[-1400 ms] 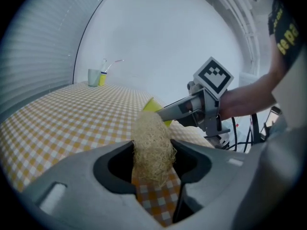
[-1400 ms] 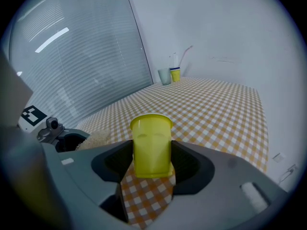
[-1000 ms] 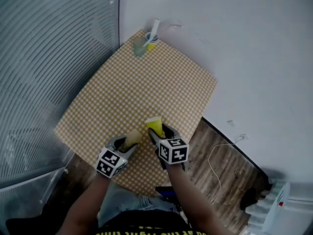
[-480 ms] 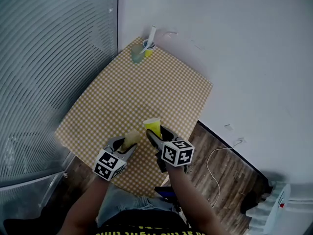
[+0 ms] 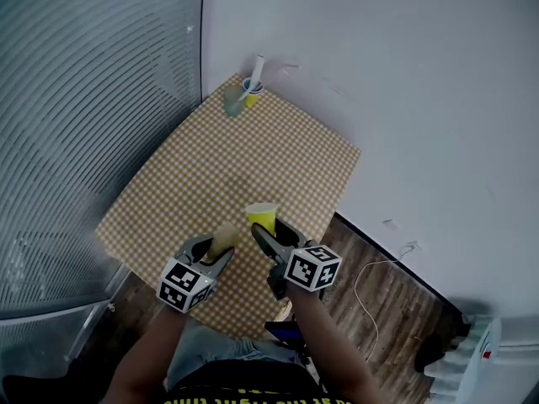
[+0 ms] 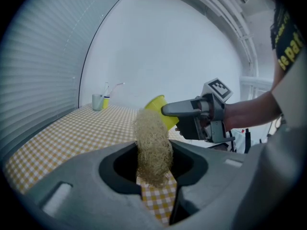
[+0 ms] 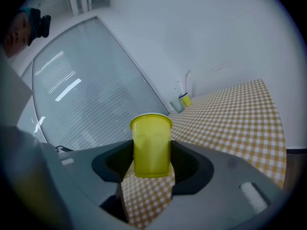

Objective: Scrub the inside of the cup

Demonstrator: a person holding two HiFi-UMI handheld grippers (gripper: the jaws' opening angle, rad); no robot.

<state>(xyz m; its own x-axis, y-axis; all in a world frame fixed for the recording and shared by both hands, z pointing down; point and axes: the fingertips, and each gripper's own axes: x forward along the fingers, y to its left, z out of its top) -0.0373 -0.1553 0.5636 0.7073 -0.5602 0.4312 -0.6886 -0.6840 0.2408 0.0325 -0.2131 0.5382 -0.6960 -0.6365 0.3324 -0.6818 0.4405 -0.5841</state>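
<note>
My right gripper [image 5: 268, 228] is shut on a yellow plastic cup [image 5: 262, 217], held off the checked table [image 5: 210, 162] near its front edge. In the right gripper view the cup [image 7: 151, 145] stands upright between the jaws, mouth up. A short gap to the left, my left gripper [image 5: 219, 244] is shut on a tan fibrous scrubber [image 5: 224, 239]. In the left gripper view the scrubber [image 6: 152, 145] sticks up from the jaws. Beyond it the cup [image 6: 160, 110] appears tilted in the right gripper [image 6: 192, 110]. Scrubber and cup are apart.
At the table's far corner stand a pale green tumbler [image 5: 233, 100] and a small yellow cup holding a white stick [image 5: 253, 82], against the white wall. Ribbed glass runs along the left. Wooden floor with a thin cable [image 5: 375, 268] lies to the right.
Both grippers have drifted slightly toward the table's front edge, still holding the scrubber and the cup. The gap between the two is about the same.
</note>
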